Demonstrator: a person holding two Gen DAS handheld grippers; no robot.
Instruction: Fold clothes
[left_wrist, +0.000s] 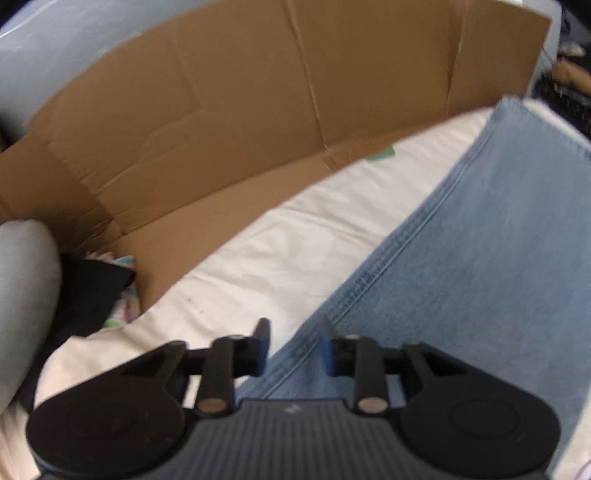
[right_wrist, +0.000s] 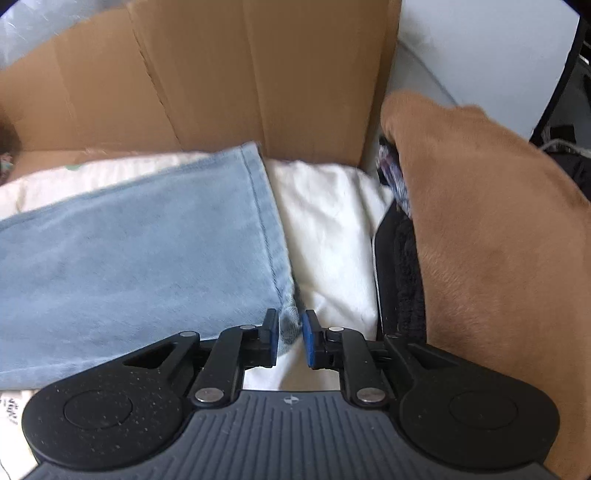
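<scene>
Against the cardboard wall (right_wrist: 229, 74), jeans (right_wrist: 129, 240) lie flat on white bedding (right_wrist: 332, 229); left hand-held gripper (left_wrist: 293, 349) gapes over a seam, right hand-held gripper (right_wrist: 290, 339) stands narrowly parted around a corner, seemingly poised to pinch

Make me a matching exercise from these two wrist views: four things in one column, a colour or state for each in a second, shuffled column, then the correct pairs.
Things:
1. jeans
2. cardboard
3. sheet
4. left gripper

Colours or states:
A. white, lying under the garment
B. open, jaws on either side of a denim edge
C. light blue, spread flat
D. brown, creased, standing behind the work surface

Pairs: 1-C, 2-D, 3-A, 4-B
</scene>
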